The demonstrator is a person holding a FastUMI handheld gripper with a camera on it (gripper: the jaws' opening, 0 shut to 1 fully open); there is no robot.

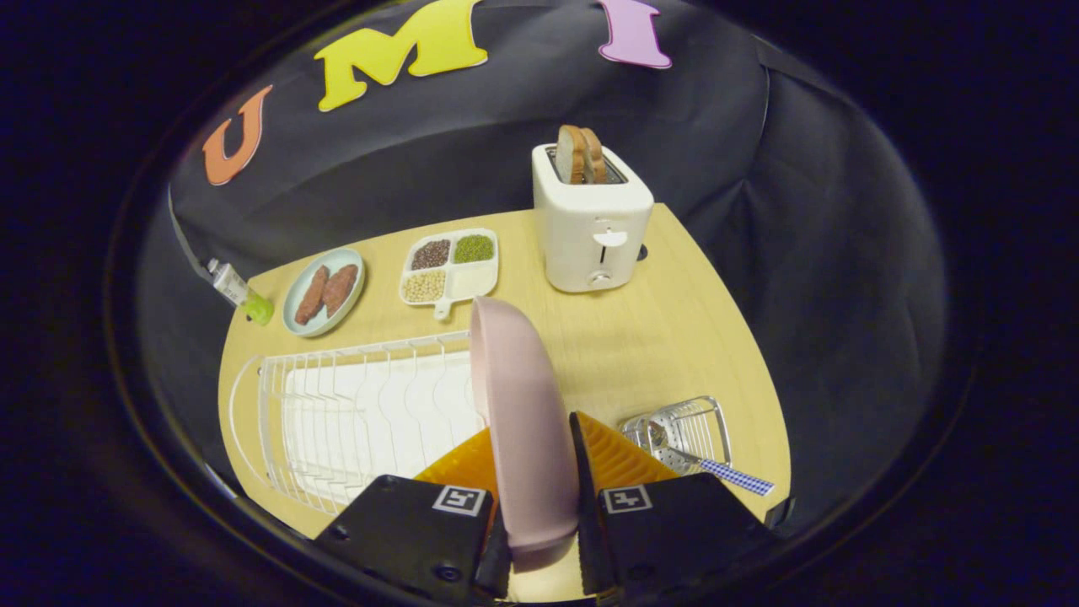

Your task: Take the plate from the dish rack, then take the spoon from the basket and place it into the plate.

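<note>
A pale pink plate stands on edge between my fingers, and my gripper is shut on its rim. The plate is held up over the right end of the white wire dish rack, whose slots hold nothing else. To the right of my fingers a small metal basket lies on the wooden table. A spoon with a blue-and-white checked handle lies in it, its handle sticking out toward the table's right edge.
Beyond the plate stands a white toaster with bread slices in it. A divided white tray of grains, a light blue dish with two sausages and a small tube lie at the far left. Bare wooden tabletop stretches between toaster and basket.
</note>
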